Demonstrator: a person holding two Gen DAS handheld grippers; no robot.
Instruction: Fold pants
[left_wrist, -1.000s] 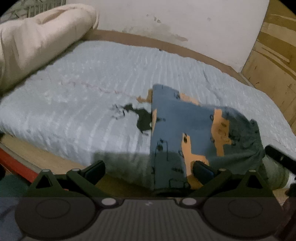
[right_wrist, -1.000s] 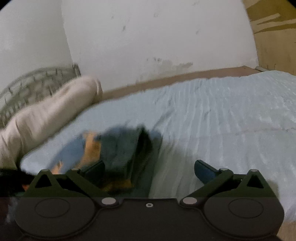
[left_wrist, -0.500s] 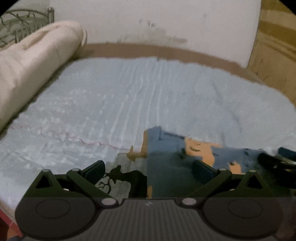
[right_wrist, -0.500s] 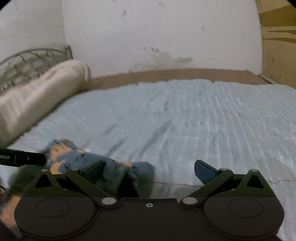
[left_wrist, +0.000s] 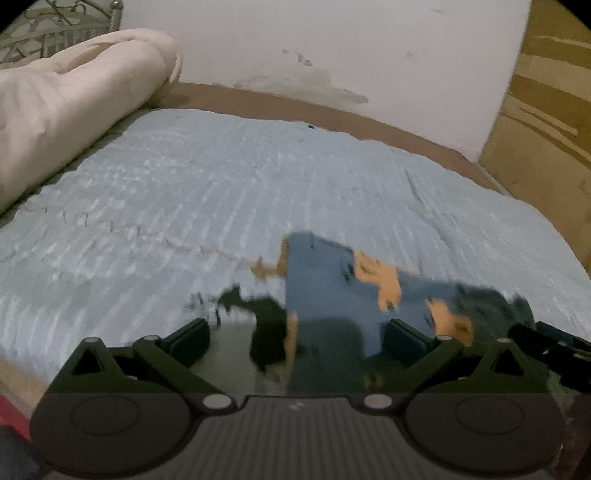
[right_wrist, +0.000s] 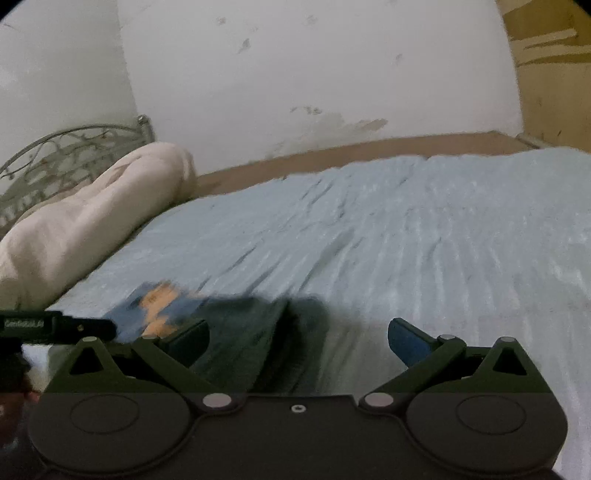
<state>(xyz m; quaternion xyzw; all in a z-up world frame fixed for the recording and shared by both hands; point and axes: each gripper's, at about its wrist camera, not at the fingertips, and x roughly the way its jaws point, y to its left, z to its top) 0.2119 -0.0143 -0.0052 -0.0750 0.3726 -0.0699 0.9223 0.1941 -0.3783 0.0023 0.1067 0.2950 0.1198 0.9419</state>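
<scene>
Pants (left_wrist: 332, 291) lying folded compact on bedspread (left_wrist: 184, 192); left gripper (left_wrist: 295, 332) and right gripper (right_wrist: 297, 334) hovering agape, empty; folding seemingly nearing completion.

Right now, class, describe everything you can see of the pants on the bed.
The pants are soft blue cloth with orange patches and small dark prints, plus a darker green part toward the right. They lie bunched and partly folded near the front edge of the pale blue bedspread. Both the left hand-held gripper and right hand-held gripper are open, straddling the cloth; contact is unclear.
</scene>
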